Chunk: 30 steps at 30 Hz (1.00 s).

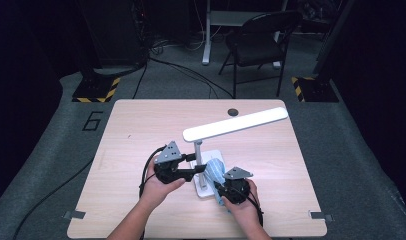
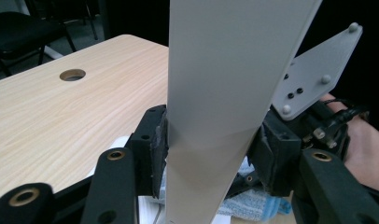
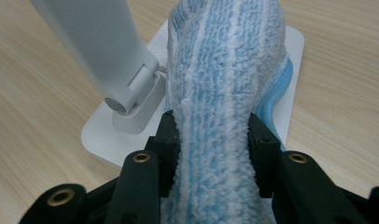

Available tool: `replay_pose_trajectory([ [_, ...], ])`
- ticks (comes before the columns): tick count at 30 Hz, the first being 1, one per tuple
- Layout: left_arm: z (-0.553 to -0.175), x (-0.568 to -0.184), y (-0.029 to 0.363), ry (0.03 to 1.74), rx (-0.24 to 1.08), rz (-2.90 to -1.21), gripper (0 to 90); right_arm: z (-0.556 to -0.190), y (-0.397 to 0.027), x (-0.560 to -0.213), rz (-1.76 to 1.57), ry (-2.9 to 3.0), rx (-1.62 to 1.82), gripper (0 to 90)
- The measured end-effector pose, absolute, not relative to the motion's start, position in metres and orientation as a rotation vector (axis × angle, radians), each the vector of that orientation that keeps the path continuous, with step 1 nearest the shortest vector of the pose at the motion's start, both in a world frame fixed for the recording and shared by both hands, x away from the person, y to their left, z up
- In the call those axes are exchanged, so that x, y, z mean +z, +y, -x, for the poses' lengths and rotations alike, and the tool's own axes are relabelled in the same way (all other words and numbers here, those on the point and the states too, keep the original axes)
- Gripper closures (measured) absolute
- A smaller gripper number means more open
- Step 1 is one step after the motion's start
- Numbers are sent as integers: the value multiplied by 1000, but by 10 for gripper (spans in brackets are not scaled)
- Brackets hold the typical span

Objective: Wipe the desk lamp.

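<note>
Lamp standing near centre of table, cloth on its base, left gripper left, right gripper near-right.

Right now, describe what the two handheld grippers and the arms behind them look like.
Both the left gripper and the right gripper have black bodies, each topped by a grey three-cornered plate. Their black fingers carry brass-ringed holes along the links. Black cables loop back from each. Both forearms are bare, with no sleeves in sight.

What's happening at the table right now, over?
Left gripper clamps white lamp post. Right gripper grips fluffy blue-and-white cloth over flat white lamp base. Nothing blocking.
</note>
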<state>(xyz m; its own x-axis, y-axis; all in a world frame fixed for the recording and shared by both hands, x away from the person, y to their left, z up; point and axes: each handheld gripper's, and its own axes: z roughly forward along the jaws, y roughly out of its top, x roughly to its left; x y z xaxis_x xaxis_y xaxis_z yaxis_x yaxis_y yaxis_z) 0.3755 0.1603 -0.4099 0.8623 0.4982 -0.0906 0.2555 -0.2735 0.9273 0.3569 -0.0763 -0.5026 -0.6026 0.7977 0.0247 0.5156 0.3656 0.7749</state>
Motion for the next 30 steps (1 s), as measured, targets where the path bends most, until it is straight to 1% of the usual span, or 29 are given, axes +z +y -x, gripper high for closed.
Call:
replay_pose_trajectory([
  [3,-374,-407,163,555,256,-1857,455,-357,-76,-503,-1165,2278,1097,634],
  [9,-367,-400,169,544,275,-1858,449,-357,-75,-502,-1155,2290,1084,647],
  [12,-366,-399,172,541,271,-1873,484,-355,-72,-501,-1149,2309,1088,652],
  [14,-365,-400,174,543,265,-1876,537,-354,-69,-500,-1122,2323,1093,655],
  [17,-365,-401,175,531,252,-1899,577,-352,-65,-499,-1114,2326,1096,657],
  [30,-366,-405,176,519,250,-1910,632,-353,-63,-498,-1093,2351,1143,663],
])
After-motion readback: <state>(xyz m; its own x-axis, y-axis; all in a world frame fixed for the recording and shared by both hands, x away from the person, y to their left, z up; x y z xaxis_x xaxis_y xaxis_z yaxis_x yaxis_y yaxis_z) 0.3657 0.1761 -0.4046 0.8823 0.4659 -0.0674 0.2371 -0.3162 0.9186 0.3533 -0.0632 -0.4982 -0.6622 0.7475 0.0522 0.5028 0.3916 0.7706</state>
